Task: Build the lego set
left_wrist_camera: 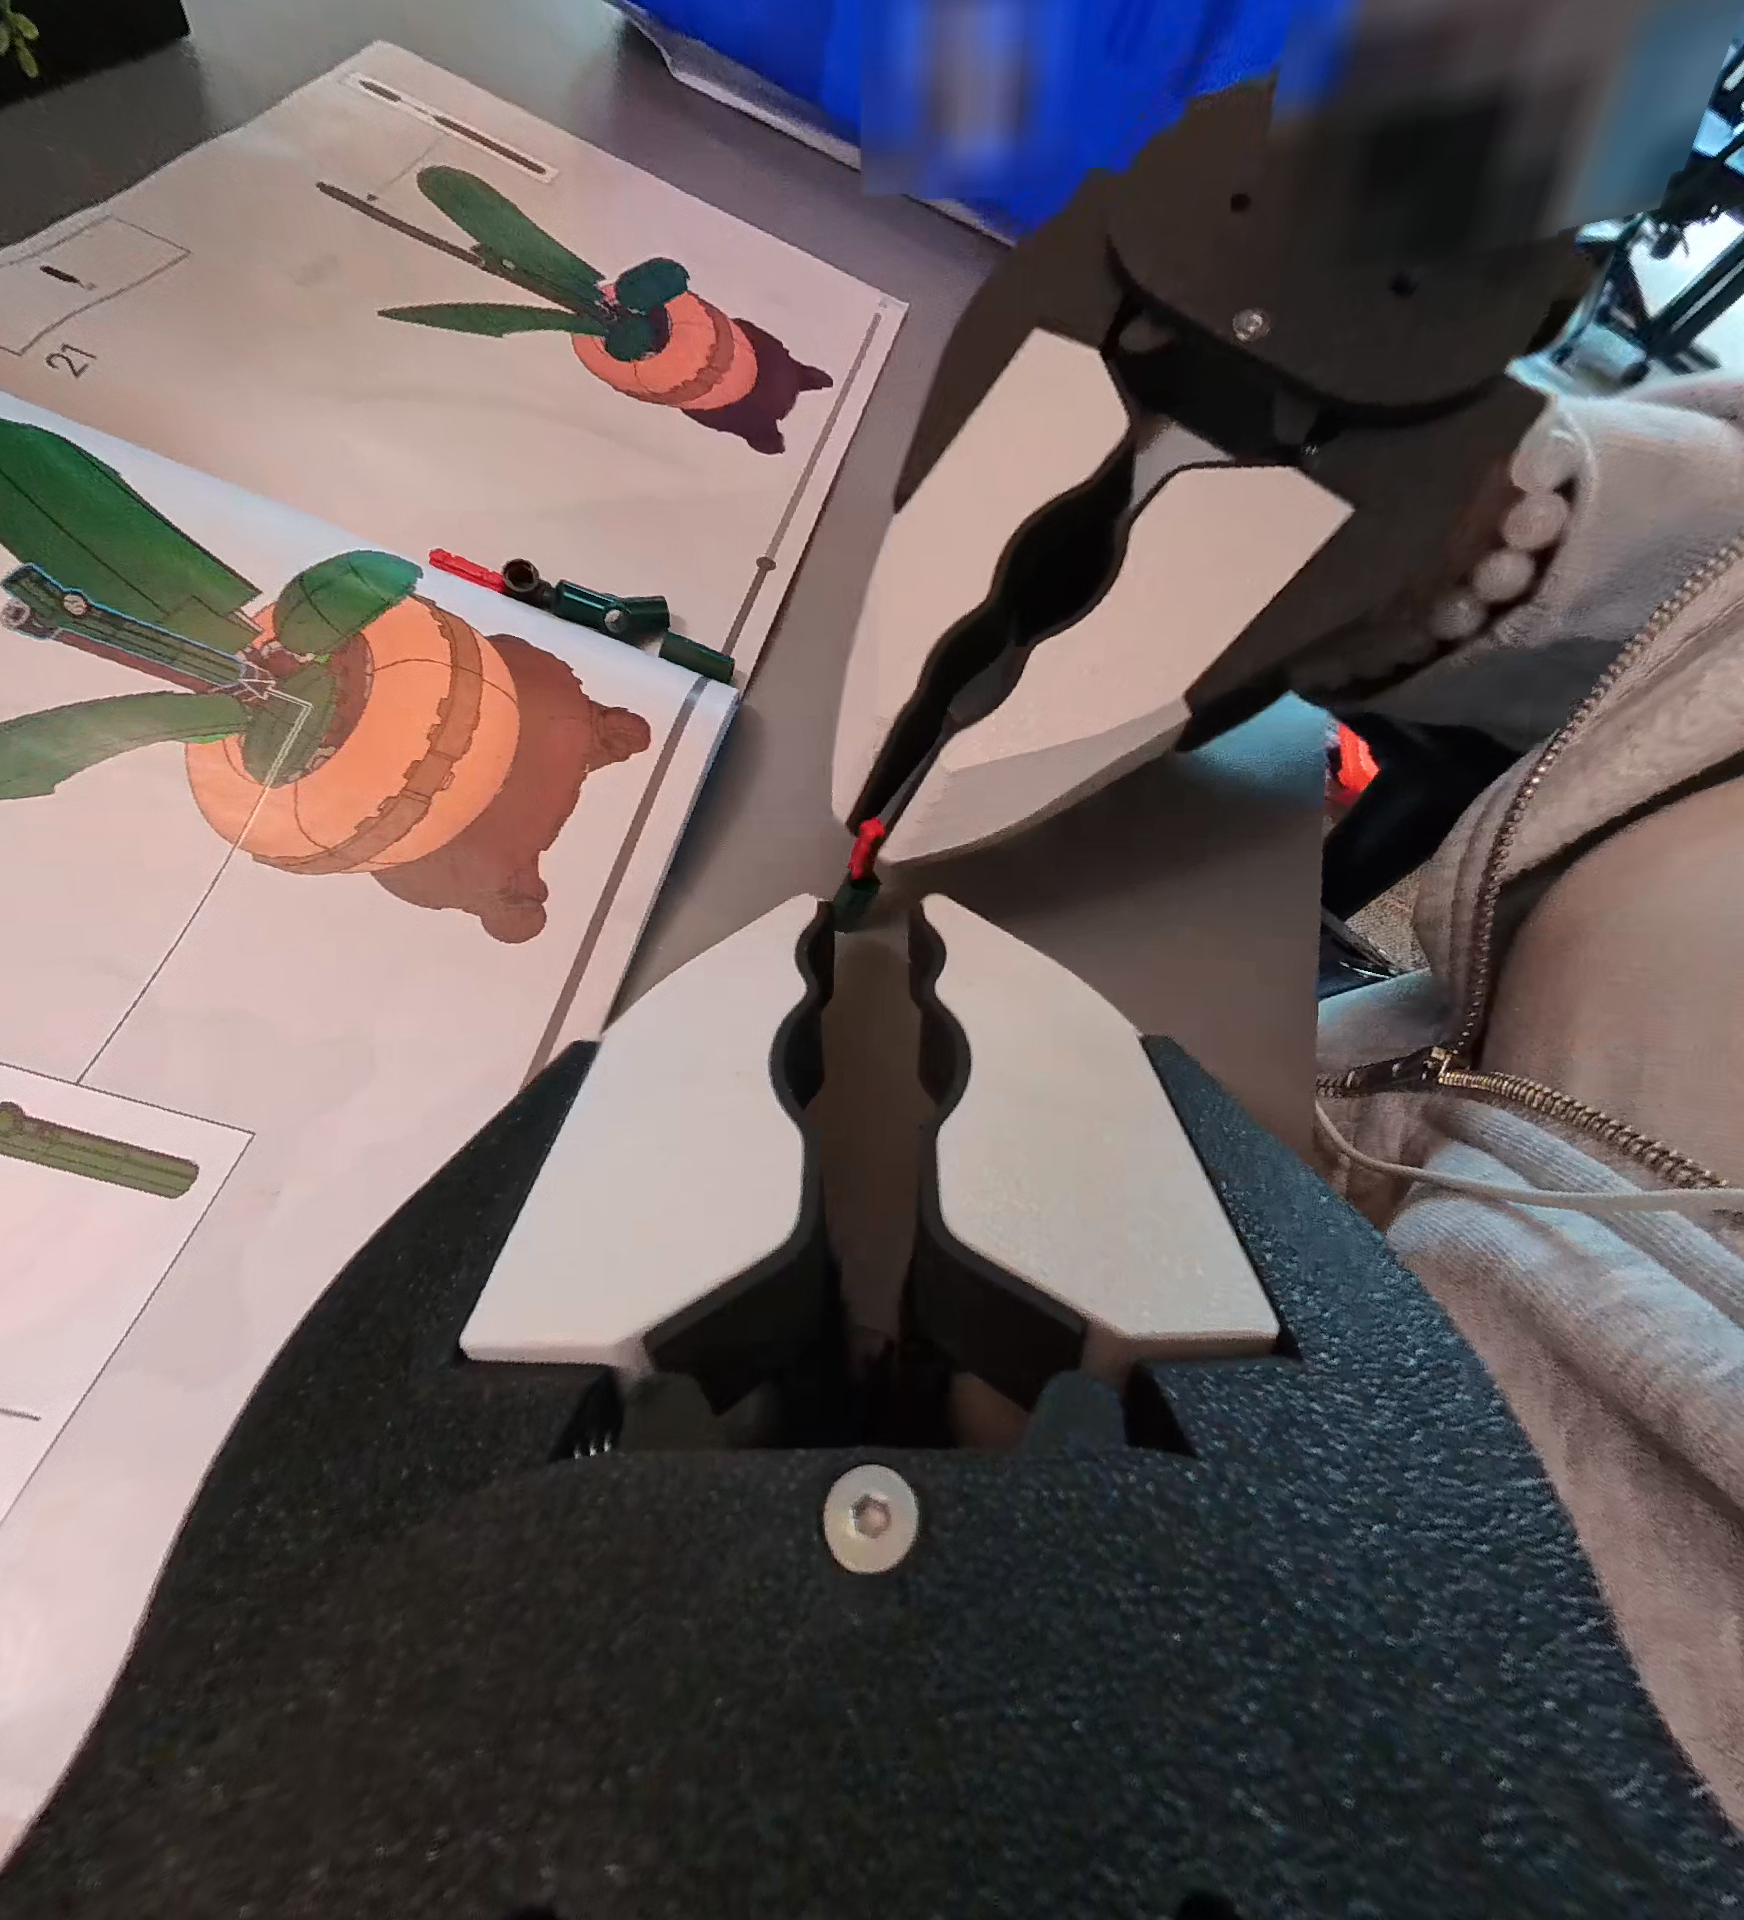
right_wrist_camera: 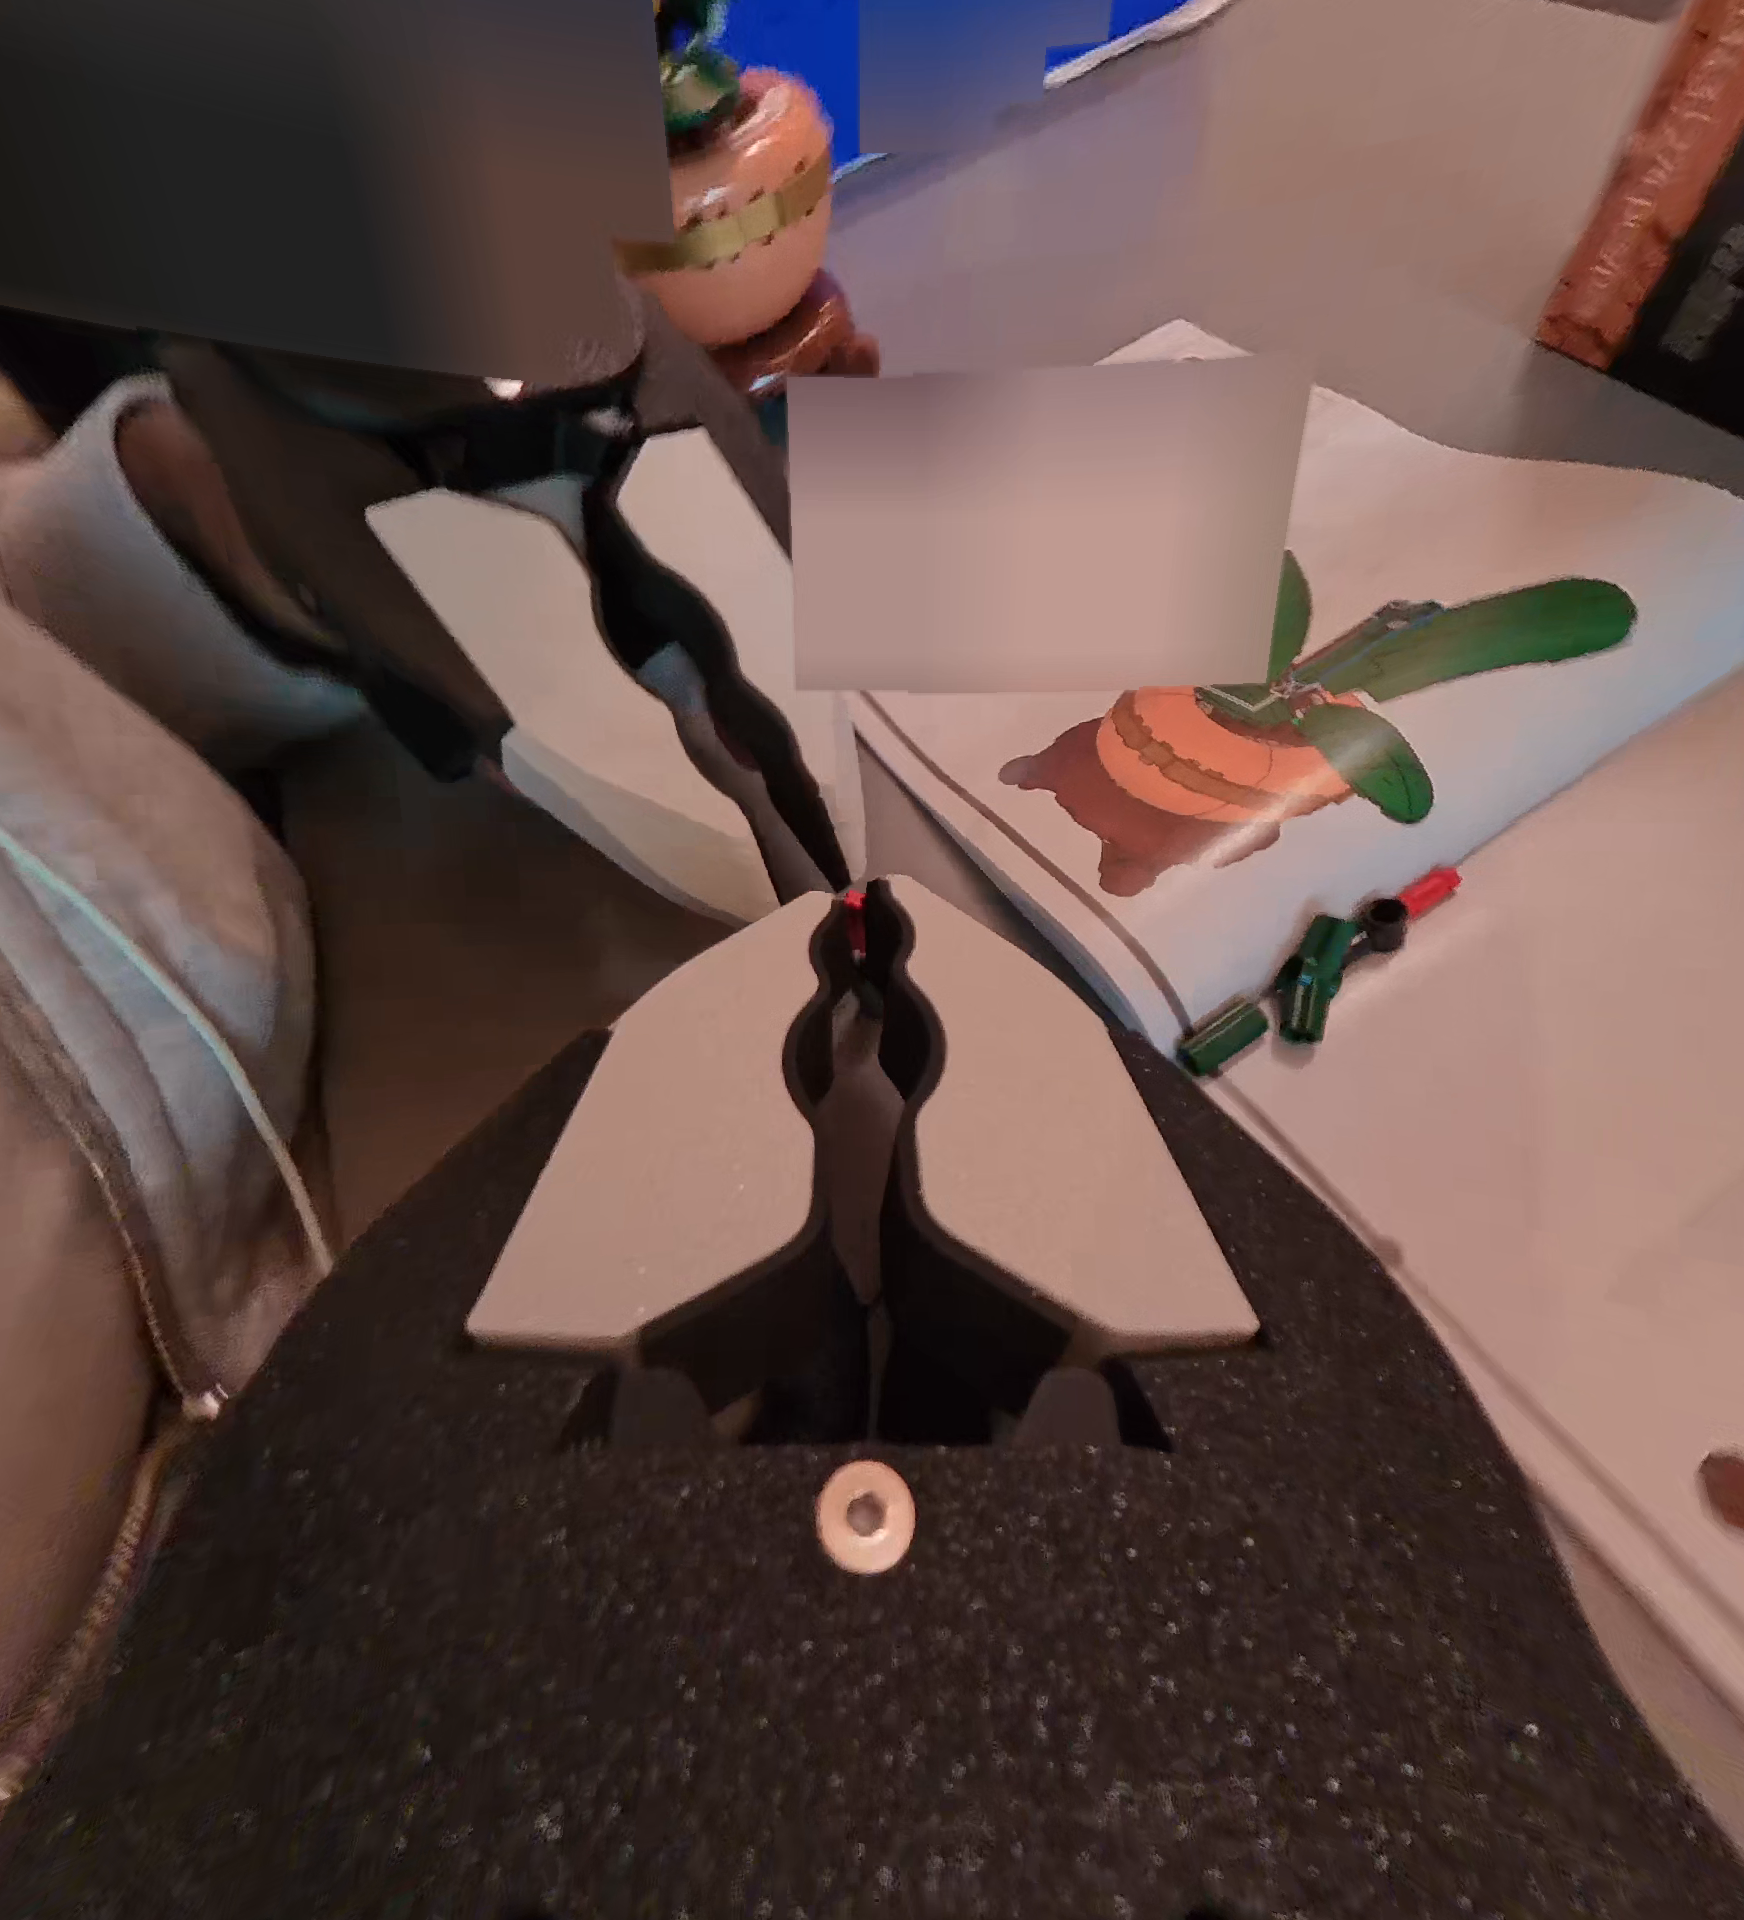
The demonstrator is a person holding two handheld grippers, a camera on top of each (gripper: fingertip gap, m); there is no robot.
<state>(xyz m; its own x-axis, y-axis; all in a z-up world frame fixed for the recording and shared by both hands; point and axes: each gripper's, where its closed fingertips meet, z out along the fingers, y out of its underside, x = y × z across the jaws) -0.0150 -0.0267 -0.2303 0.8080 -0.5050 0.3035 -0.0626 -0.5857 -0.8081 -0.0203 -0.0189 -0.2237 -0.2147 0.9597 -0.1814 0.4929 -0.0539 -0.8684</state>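
**Lego build — mid-assembly, stem parts**

- Far left: instruction booklet (left_wrist_camera: pixel 348 852) lay open; loose pcs (left_wrist_camera: pixel 587 608) waited on it, unfitted.
- Centre: left gripper (left_wrist_camera: pixel 863 914) jaws apart, green pc (left_wrist_camera: pixel 855 902) at one tip.
- Right gripper (right_wrist_camera: pixel 866 914) clamped red pin (left_wrist_camera: pixel 865 844), touching green pc.
- Pot model (right_wrist_camera: pixel 743 218) built, far side; stem and leaves seemingly left.

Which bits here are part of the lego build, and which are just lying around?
In the job:
red pin
small green piece
loose pieces
instruction booklet
flower pot model
left hand-held gripper
right hand-held gripper

Lying about:
blue sheet
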